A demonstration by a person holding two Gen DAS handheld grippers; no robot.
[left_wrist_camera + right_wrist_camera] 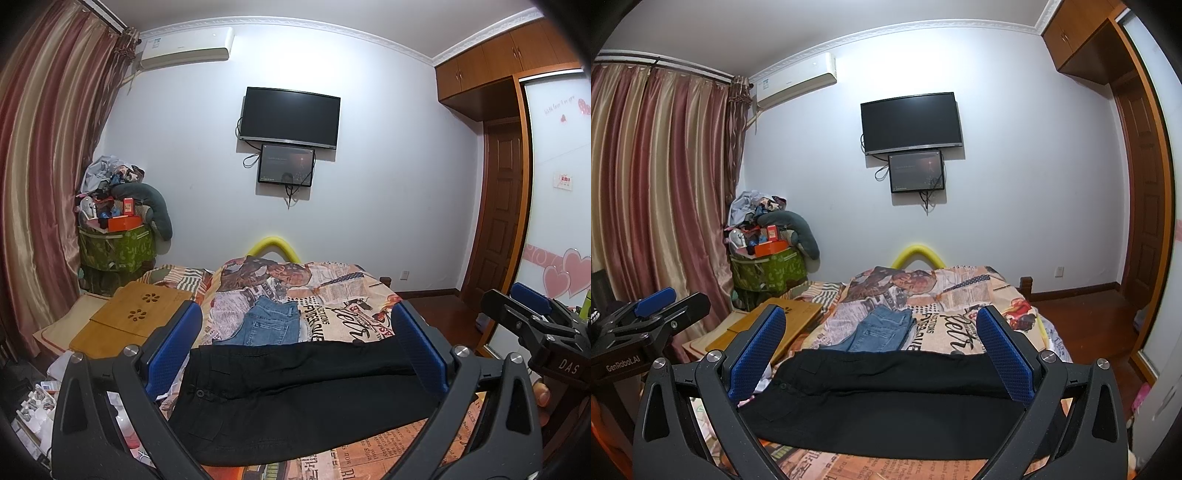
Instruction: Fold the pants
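My left gripper (297,347) gaped empty | my right gripper (881,350) likewise | black pants (295,391) lay flat on bedspread (351,317).

My left gripper (297,347) and right gripper (881,350) are alike, each with matte black forked arms with triangular cut-outs, silver round screws at the pivots and blue dimpled pads (759,354), one body stamped "DAS", the other "GenRobot.AI".
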